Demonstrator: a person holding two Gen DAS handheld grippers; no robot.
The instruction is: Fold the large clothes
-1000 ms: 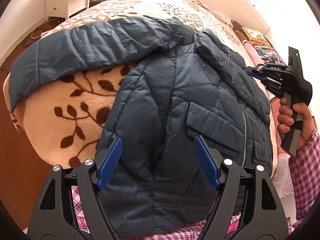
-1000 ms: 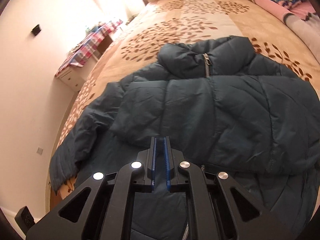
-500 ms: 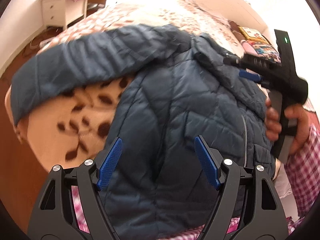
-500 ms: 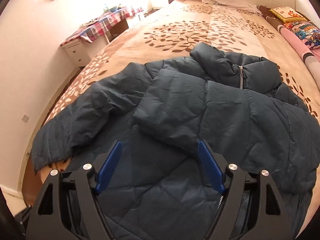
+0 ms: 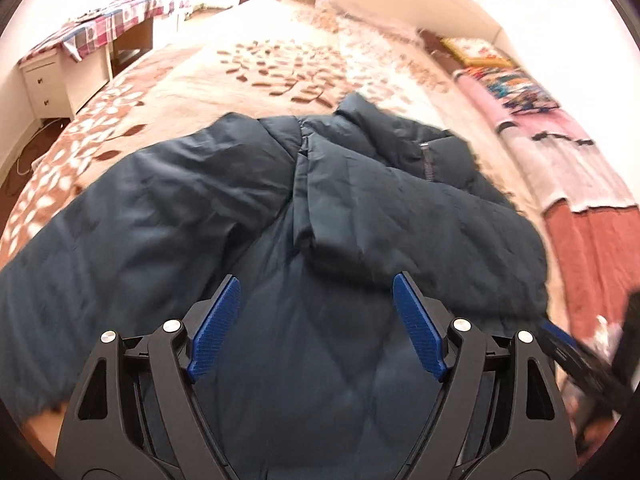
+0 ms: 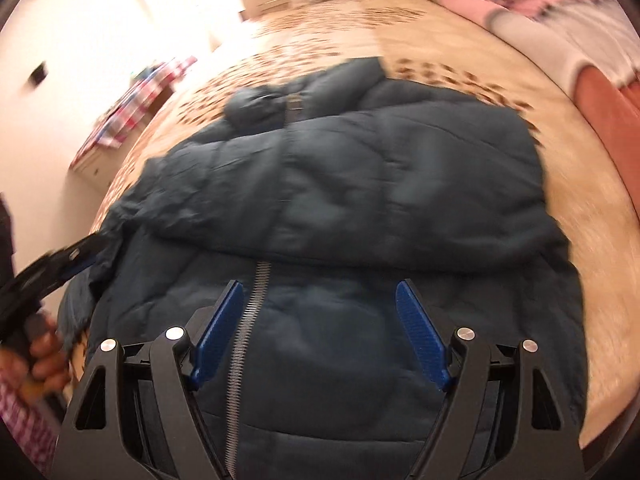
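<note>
A dark blue quilted jacket [image 5: 320, 208] lies front-up on the bed, collar away from me. One sleeve [image 6: 400, 184] is folded across its chest; the other sleeve [image 5: 100, 220] stretches out to the left. My left gripper [image 5: 316, 280] hovers over the lower front, its jaws opening and pressing nothing. My right gripper [image 6: 320, 284] is open above the zipper [image 6: 248, 312] near the hem and holds nothing. Each gripper also shows blurred at the edge of the other's view: the right gripper [image 5: 576, 364], and the left gripper [image 6: 60, 260] with a hand [image 6: 44, 352] on it.
The bed carries a beige blanket with brown leaves [image 5: 280, 72]. A white nightstand [image 5: 44, 88] and a desk with a checked cloth [image 5: 120, 16] stand left of it. Folded pink and red bedding [image 5: 560, 160] lines the right side.
My right gripper went from shut to open and pulled back toward the hem, leaving the sleeve folded on the chest. My left gripper swung from the jacket's left side to over its middle.
</note>
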